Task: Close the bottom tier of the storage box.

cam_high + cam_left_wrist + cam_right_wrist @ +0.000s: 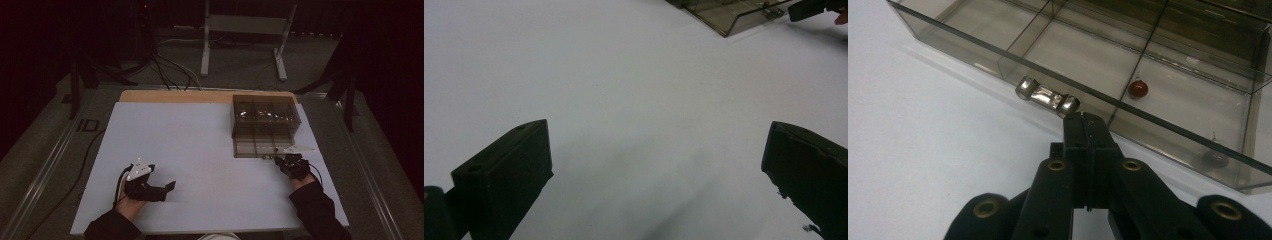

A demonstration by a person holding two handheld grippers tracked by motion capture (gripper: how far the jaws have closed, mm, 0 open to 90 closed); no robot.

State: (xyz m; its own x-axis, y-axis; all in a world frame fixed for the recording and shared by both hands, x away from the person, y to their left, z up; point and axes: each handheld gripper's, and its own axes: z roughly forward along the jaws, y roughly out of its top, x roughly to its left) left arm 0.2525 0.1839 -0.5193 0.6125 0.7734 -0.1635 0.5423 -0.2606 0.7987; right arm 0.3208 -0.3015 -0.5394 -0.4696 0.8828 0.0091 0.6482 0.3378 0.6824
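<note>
The right tongs (1087, 117) are pressed fully together with nothing between them, their tip just beside the right end of the small silver metal handle (1047, 96) on the front wall of the smoke-tinted clear plastic drawer (998, 47). That drawer is pulled out of its matching tinted case (265, 112) at the far right of the white counter (200, 160). The handle's long axis runs along the drawer front. The right gripper view reveals one red round bead (1138, 89) in a compartment and two dividers running front to back, too small to see in the high view. The left tongs (654, 170) gape wide over bare counter, holding nothing.
</note>
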